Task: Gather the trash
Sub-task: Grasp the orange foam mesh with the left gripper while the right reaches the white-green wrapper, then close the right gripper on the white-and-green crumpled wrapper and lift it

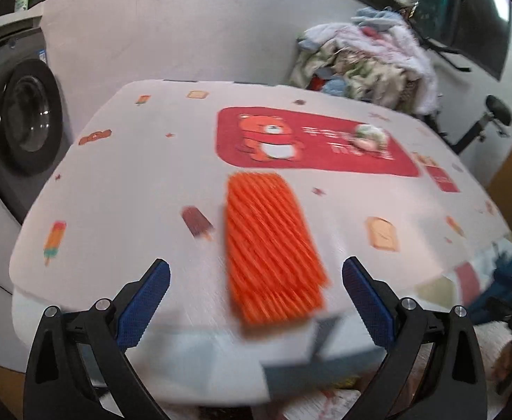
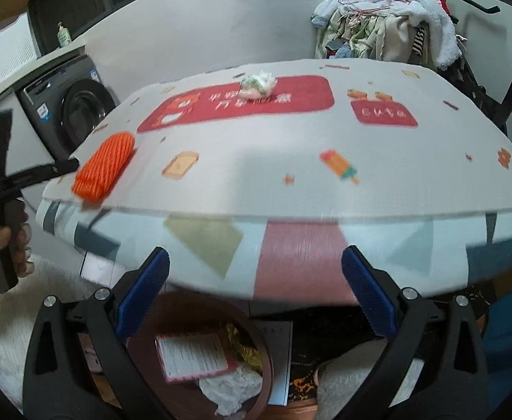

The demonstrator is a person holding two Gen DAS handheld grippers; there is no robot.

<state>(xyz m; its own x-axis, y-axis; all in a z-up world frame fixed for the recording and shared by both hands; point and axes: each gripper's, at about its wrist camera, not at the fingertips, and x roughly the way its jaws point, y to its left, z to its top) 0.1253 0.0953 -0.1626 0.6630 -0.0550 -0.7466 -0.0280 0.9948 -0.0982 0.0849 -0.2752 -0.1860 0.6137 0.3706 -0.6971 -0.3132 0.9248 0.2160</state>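
Nearest my left wrist camera, the left gripper (image 1: 256,276) stands with its blue-padded jaws spread wide and nothing between them. Just ahead of it lies the orange foam net sleeve (image 1: 273,245), flat at the near edge of the table (image 1: 123,175), its lower end overhanging the edge slightly. The sleeve sits between the lines of the two fingers but touches neither pad. Motion blur softens its ribs.

Farther back on the table cover, a crumpled wad of paper (image 1: 369,136) rests on the red bear panel (image 1: 291,140), well apart from the sleeve.

In the right wrist view, I see the right gripper (image 2: 256,269) likewise wide open and empty, held below the table edge. Beneath it stands a round brown bin (image 2: 256,378) holding a pink-bordered printed card (image 2: 194,355), crumpled white paper (image 2: 231,390) and a yellow wrapper (image 2: 245,350). From this side the sleeve (image 2: 104,164) lies at the left corner of the table (image 2: 256,161), and the wad (image 2: 257,84) lies on the far red panel.

Background items: a dark washing machine (image 1: 21,126) left of the table, and a heap of laundry (image 1: 368,56) behind it.
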